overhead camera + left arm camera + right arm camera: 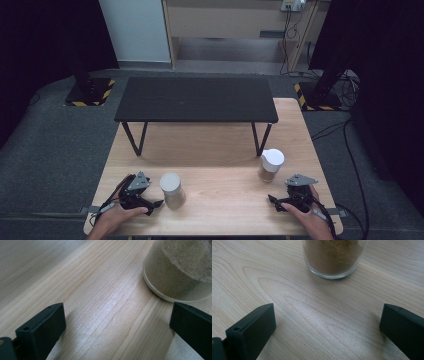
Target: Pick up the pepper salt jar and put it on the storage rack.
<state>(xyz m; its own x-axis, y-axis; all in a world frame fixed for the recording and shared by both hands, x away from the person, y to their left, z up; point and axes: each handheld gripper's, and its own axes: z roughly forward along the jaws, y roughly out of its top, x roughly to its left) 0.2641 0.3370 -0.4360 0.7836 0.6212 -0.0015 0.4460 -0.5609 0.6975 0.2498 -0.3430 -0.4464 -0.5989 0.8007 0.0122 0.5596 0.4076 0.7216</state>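
1. Pale wood grain runs across the bench [220,200], which carries two cups and a small black table [196,99] at its far end, with dark floor around.
2. Near the left front stands a grey-topped cup [172,190] filled with sandy powder, upright, just beside the left claw [156,204].
3. That left claw [117,322] rests low on the bench with its jaws wide apart and empty; the cup [180,272] sits ahead and off to one side, probably so a short sideways reach would bracket it.
4. Toward the right, a white-lidded glass [271,165] of brown powder stands upright.
5. Its neighbour, the right claw [273,201], also gapes empty [327,322], aimed almost straight at the glass [333,257], seemingly ready for a grasp.
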